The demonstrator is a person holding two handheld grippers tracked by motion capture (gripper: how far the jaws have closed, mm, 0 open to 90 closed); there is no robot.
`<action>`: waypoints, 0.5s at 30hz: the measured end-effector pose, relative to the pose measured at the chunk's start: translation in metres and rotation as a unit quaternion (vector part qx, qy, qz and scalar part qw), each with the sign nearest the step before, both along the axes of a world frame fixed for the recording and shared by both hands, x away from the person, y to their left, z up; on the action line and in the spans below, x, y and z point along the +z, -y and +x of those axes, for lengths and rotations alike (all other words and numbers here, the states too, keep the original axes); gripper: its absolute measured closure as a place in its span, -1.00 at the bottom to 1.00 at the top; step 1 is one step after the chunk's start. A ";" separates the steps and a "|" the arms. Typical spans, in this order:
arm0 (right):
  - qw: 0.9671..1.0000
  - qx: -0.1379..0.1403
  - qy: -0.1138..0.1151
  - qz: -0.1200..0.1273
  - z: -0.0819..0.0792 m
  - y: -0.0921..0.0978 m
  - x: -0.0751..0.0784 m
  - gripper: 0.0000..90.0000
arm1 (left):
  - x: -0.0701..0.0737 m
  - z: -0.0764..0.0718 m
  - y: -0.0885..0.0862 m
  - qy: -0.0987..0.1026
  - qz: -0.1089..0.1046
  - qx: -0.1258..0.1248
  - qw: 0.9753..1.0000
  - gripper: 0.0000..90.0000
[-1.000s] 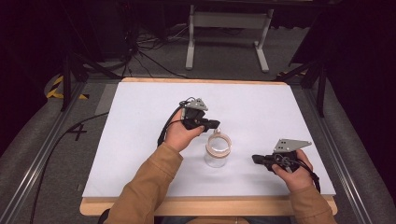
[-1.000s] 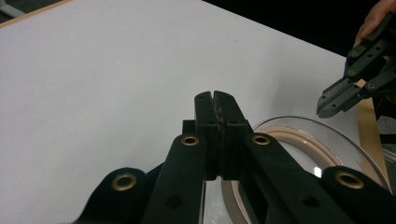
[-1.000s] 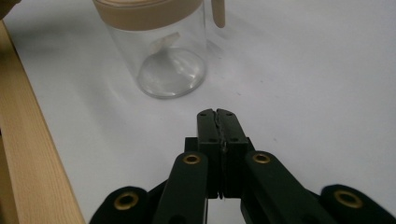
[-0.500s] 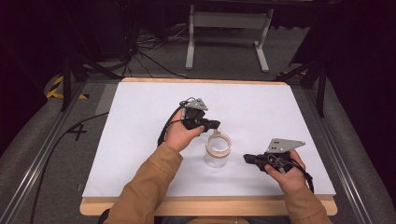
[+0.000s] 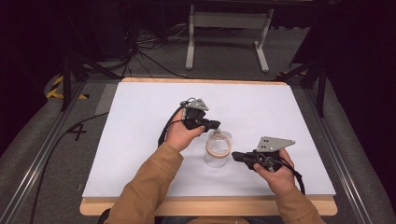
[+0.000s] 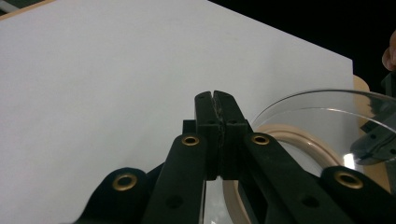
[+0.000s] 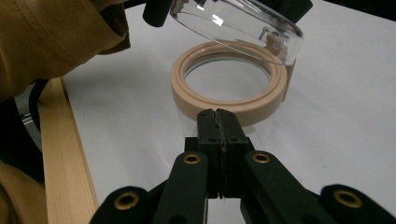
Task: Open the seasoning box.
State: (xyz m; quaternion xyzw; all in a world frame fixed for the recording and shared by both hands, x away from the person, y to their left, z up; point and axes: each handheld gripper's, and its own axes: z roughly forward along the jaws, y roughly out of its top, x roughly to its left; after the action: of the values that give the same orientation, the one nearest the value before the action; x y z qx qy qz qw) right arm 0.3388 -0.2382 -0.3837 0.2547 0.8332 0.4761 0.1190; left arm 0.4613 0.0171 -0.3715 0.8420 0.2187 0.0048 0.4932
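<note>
From the high view, a clear glass jar (image 5: 218, 150) with a tan sealing ring (image 5: 218, 148) around its mouth stands on the white desk (image 5: 140, 121), toward the near middle. The left tongs (image 5: 215, 124) reach in from the jar's far left side, their tip just at the raised clear lid (image 5: 219, 136). The right tongs (image 5: 236, 156) lie just beside the jar's right wall; from here contact cannot be judged. Tan sleeves (image 5: 149, 186) come in from the near edge.

In the left gripper view, the left tongs (image 6: 213, 95) have their jaws pressed together with nothing between them. The clear lid (image 6: 327, 105) arcs to the right, tilted above the tan ring (image 6: 299, 140), and the white desk stretches behind.

In the right gripper view, the right tongs (image 7: 217, 113) are likewise closed flat on themselves, their tip right in front of the jar's near wall (image 7: 187, 119), just under the tan ring (image 7: 229, 100). The lid (image 7: 233, 23) hangs tilted open above the mouth, hinged at the far side. A tan sleeve (image 7: 51, 37) fills the upper left, and the desk's wooden edge (image 7: 65, 154) runs down the left.
</note>
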 end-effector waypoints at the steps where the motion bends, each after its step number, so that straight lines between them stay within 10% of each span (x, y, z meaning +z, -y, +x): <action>1: 1.000 -0.001 0.002 0.000 0.000 -0.002 0.000 1.00 | 0.000 0.000 0.000 0.000 0.000 0.000 1.000 0.99; 15: 1.000 -0.014 0.017 0.017 0.005 -0.005 0.003 1.00 | 0.001 -0.001 -0.002 0.001 -0.005 0.007 1.000 0.99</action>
State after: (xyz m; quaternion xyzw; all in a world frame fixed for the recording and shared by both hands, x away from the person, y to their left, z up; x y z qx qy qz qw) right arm 0.3439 -0.2328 -0.3812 0.2601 0.8194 0.4925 0.1353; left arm 0.4602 0.0189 -0.3702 0.8378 0.2238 0.0081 0.4979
